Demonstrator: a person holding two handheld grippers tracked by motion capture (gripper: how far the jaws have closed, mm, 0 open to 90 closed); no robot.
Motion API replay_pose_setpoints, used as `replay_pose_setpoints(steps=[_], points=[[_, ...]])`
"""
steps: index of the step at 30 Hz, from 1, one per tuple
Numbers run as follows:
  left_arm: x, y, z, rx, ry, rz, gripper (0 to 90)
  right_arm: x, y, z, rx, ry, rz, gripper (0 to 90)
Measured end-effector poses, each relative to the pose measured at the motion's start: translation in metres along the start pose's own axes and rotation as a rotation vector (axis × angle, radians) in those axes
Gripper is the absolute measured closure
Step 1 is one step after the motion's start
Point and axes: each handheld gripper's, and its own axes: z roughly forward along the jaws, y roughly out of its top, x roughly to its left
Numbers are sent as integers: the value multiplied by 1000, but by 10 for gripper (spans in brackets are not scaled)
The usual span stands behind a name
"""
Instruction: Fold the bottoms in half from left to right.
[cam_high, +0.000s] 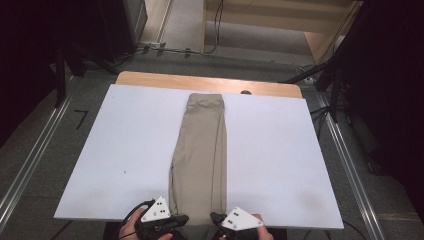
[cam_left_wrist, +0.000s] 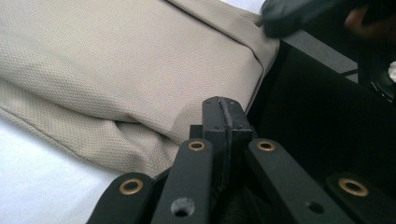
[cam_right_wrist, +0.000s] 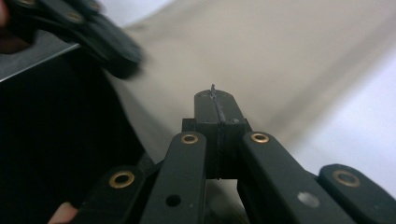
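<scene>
Flanking trousers (cam_high: 199, 150) hem (table (cam_high: 280, 150) edge): closed grippers.

beige trousers (cam_high: 200, 150) on white table (cam_high: 130, 150), grippers at hem

White board (cam_high: 125, 150) bare either side of folded beige trousers (cam_high: 200, 150), which lie lengthwise down its middle; both flanks passable, near edge included.

No readable text, labels, brands, numbers or signs anywhere.
</scene>
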Motion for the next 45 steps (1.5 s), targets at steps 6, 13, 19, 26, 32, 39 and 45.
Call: replay_pose_setpoints(steps=[6,13,19,26,32,39,45], points=[[1,-1,0,-4,-6,-8,900,6,-1,19,43,-11,-38,879],[2,-1,0,-3,-14,-15,900,-15,-19,-7,88,-90,19,879],[3,0,0,2,-20,-18,900,-26,-24,-14,101,-99,53,873],[3,0,-16,-52,-25,-16,742,-48,-30,-27,54,-127,146,698],[17,-1,-29,-88,69,-77,612,-53,-28,-26,-16,-81,228,549],[16,4,-14,-71,88,-101,514,-41,-17,-5,6,-74,194,505],[20,7,-6,-67,146,-144,541,-41,-19,3,18,-167,213,615]])
